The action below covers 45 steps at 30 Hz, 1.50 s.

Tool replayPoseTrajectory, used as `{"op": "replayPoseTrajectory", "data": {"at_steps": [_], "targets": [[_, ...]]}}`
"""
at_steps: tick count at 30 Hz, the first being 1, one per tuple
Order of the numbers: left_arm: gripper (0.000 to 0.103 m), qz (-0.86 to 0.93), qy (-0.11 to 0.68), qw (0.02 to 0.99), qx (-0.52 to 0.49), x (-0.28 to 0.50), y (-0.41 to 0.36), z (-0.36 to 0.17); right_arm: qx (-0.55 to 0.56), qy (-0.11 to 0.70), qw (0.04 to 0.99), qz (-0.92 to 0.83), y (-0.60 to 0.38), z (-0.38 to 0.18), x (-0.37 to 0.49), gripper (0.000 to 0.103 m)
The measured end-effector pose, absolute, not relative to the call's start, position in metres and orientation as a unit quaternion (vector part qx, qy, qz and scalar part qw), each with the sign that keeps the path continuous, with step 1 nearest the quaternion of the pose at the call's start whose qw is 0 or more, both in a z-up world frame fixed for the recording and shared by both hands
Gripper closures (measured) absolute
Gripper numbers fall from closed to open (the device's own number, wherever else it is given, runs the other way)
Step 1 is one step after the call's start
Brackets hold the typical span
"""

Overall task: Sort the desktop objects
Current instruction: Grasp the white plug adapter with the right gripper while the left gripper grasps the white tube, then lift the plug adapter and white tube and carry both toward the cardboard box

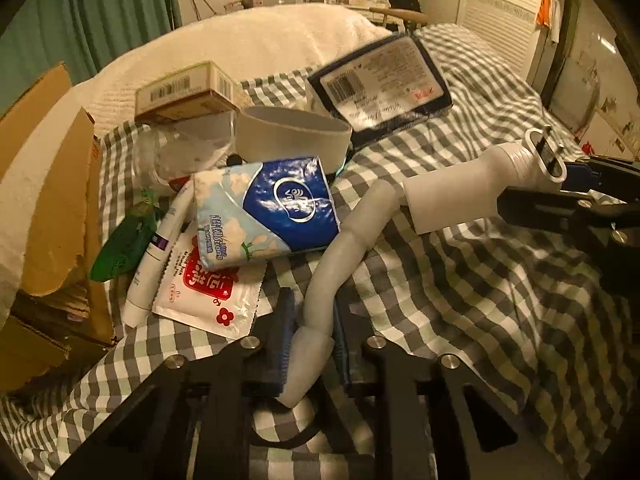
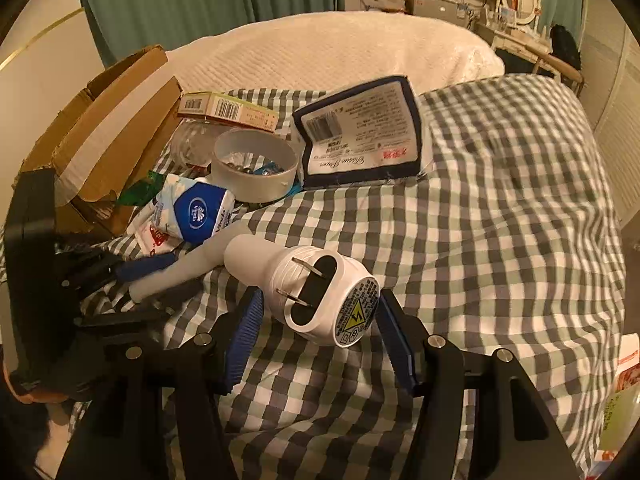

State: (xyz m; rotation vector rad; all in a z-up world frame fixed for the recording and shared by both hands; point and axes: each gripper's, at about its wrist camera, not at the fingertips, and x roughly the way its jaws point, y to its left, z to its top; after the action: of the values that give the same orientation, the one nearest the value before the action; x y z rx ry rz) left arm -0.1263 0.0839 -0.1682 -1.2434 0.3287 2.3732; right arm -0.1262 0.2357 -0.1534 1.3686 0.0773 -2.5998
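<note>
A white plug-in light with a bendy neck lies across the checked cloth. My left gripper is shut on the neck's lower end. The plug head with two prongs sits between the fingers of my right gripper, which stand apart and do not touch it. My right gripper shows in the left wrist view at the plug end. A blue tissue pack, a toothpaste tube and a red-and-white sachet lie left of the neck.
A torn cardboard box stands at the left. Behind are a tape roll, a small barcode carton, a clear jar, a dark-edged packet and a green wrapper. A white quilt lies beyond.
</note>
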Motion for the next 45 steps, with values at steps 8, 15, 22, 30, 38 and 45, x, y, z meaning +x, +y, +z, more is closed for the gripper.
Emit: {"op": "replayPoseTrajectory", "data": {"at_steps": [8,15,22,30,38,45], "targets": [[0.089,0.872,0.084,0.232,-0.422,-0.112,0.07,-0.141,0.436,0.031,0.088,-0.895,0.241,-0.132,-0.113,0.048],[0.089,0.871,0.056,0.231,-0.43,-0.103,0.061,-0.138,0.457,0.001,0.105,-0.883,0.238,-0.136,-0.107,0.052],[0.089,0.869,0.04,0.224,-0.439,-0.108,0.055,-0.142,0.509,-0.019,0.062,-0.859,0.23,-0.164,-0.116,0.052],[0.089,0.865,0.032,0.222,-0.448,-0.111,0.052,-0.15,0.536,-0.095,0.116,-0.831,0.226,-0.178,-0.119,0.052],[0.089,0.876,0.008,0.223,-0.428,-0.108,0.04,-0.138,0.516,-0.066,0.128,-0.844,0.212,-0.172,-0.113,0.063],[0.089,0.895,-0.024,0.224,-0.385,-0.104,0.022,-0.107,0.501,-0.064,0.148,-0.85,0.206,-0.137,-0.104,0.095]]}}
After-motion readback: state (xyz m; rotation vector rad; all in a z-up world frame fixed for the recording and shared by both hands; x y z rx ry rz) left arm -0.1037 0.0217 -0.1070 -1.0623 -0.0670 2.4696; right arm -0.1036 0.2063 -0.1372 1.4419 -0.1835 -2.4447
